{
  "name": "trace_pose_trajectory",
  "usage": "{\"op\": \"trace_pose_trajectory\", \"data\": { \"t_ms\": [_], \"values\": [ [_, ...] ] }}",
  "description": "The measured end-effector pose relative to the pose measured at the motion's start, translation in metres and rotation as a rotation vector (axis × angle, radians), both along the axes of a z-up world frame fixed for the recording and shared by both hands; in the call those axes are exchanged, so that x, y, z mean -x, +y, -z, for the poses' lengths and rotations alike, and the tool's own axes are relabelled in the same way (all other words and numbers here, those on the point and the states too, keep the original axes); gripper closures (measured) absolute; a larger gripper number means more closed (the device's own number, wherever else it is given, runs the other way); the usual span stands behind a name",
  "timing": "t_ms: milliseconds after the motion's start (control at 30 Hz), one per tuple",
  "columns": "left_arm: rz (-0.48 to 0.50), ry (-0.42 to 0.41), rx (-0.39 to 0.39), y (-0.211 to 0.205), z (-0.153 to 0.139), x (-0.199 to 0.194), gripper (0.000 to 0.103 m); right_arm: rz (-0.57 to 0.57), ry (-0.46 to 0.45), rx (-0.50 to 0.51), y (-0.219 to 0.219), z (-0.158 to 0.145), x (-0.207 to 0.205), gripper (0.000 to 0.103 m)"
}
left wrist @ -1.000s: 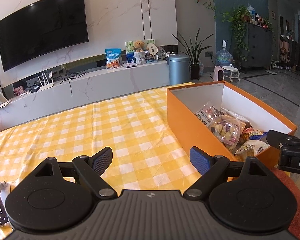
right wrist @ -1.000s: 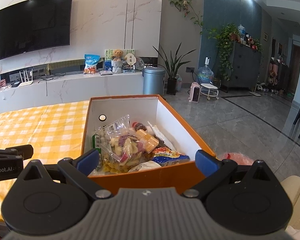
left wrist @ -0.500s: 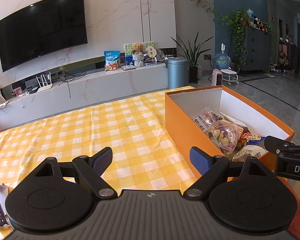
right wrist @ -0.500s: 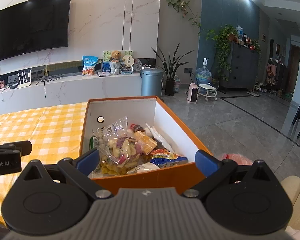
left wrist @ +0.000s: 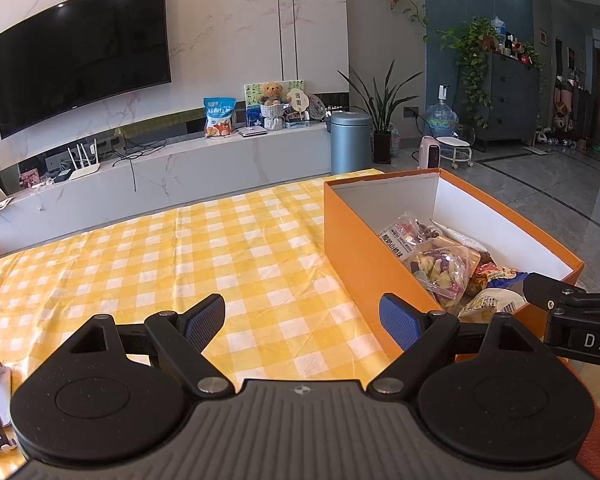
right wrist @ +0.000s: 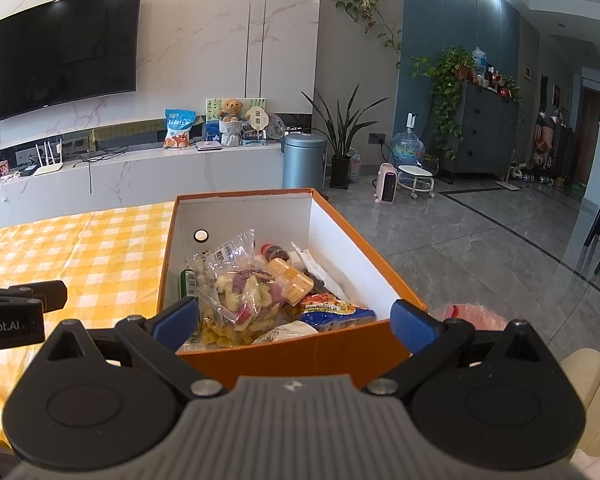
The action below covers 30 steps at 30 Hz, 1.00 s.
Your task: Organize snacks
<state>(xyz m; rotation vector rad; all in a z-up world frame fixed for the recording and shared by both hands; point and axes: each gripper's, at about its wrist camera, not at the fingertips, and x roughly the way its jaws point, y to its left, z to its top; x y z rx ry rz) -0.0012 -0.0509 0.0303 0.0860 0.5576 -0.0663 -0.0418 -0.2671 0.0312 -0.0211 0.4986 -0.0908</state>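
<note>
Yellow checked cloth (left wrist: 228, 248) lies bare under the left gripper (left wrist: 302, 318), spread wide and empty; to its right the orange box (right wrist: 300, 350) holds the snacks (right wrist: 248, 296), the right gripper (right wrist: 296, 318) gaping, empty, at its near wall. Packing looks nearly finished; next probably means tidying packets inside.

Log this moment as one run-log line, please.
left gripper: open, empty, over checkered tablecloth | right gripper: open, empty, at near end of orange box | snack packets: in box
</note>
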Motion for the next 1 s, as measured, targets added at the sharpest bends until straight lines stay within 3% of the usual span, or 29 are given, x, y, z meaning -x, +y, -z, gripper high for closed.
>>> {"op": "trace_pose_trajectory", "data": {
  "t_ms": [1000],
  "values": [
    [0.003,0.007,0.01,-0.0027,0.0005,0.0004,0.001,-0.001,0.008,0.005,-0.0018,0.0029,0.0003,0.003]
  ]
}}
